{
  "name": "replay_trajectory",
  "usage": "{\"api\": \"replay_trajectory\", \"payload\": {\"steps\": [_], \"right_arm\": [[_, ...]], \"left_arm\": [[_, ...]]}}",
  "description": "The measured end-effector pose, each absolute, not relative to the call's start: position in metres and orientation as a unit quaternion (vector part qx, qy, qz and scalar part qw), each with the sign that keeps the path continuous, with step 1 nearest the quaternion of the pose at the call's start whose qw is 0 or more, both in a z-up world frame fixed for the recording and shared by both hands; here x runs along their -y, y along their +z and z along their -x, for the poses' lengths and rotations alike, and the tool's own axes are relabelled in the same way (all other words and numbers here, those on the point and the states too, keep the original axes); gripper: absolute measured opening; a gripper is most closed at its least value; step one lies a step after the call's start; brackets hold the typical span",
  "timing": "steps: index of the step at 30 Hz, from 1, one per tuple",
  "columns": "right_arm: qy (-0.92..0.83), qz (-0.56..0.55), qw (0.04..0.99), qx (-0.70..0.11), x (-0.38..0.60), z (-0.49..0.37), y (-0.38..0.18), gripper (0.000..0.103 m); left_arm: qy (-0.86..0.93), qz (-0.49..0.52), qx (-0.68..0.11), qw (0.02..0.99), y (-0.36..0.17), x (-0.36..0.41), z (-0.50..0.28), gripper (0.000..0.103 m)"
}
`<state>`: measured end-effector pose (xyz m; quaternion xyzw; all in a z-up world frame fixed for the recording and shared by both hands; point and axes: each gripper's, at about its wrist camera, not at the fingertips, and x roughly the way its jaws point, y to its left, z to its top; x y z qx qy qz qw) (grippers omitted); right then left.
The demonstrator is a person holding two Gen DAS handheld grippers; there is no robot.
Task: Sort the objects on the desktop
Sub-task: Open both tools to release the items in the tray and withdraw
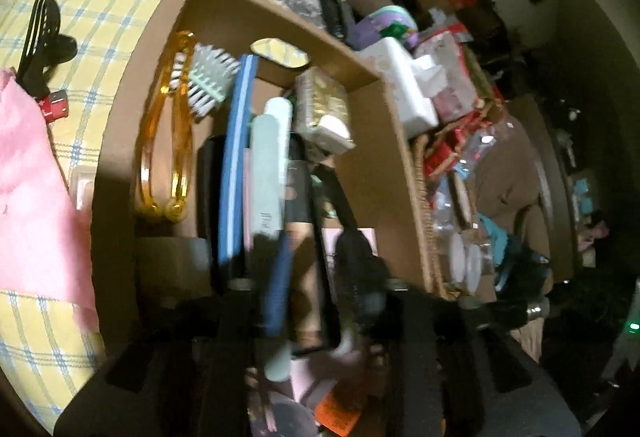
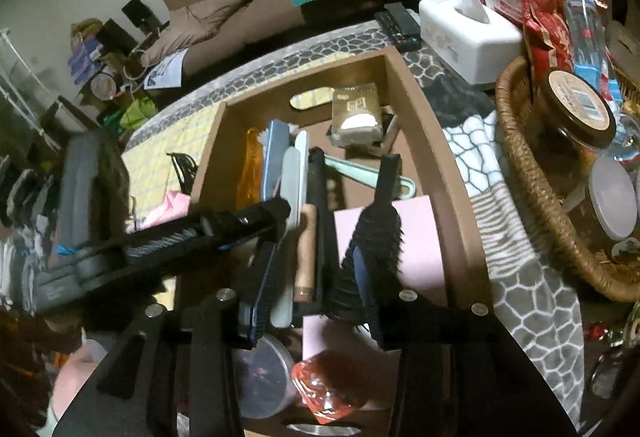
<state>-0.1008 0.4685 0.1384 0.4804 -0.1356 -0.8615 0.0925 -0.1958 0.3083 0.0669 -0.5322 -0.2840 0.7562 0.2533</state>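
A brown cardboard box (image 1: 280, 17) (image 2: 424, 109) holds sorted items: an amber comb (image 1: 160, 141), a mint brush (image 1: 208, 77), blue and pale nail files (image 1: 236, 141), a gold tissue pack (image 1: 324, 109) (image 2: 356, 113), a small oval mirror (image 1: 280, 53). My left gripper (image 1: 296, 237) hangs over the box with its fingers apart and nothing clearly between them; it also shows in the right wrist view (image 2: 276, 213) at the box's left wall. My right gripper (image 2: 324, 197) is open above the box's middle, a black bristle brush (image 2: 376, 237) lying by its right finger.
A wicker basket (image 2: 516, 157) of jars and snack packs stands right of the box. A white tissue box (image 2: 468, 33) and remotes (image 2: 400, 21) lie behind. A black hair claw (image 1: 40, 37) and pink cloth (image 1: 32, 173) lie on the yellow checked cloth on the left.
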Motion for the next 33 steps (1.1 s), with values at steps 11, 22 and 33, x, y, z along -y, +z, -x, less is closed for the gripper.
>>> {"api": "replay_trajectory", "payload": {"steps": [11, 22, 33], "right_arm": [[-0.87, -0.462, 0.097, 0.14, -0.451, 0.087, 0.152, 0.06], [-0.873, -0.465, 0.088, 0.116, -0.41, 0.065, 0.169, 0.09], [-0.877, -0.47, 0.08, 0.056, -0.352, 0.035, 0.185, 0.103]], "left_arm": [[0.83, 0.483, 0.148, 0.237, 0.144, -0.262, 0.154, 0.094], [0.863, 0.459, 0.085, 0.193, 0.18, -0.197, 0.098, 0.103], [0.883, 0.437, 0.06, 0.161, 0.208, -0.14, 0.051, 0.103]]}}
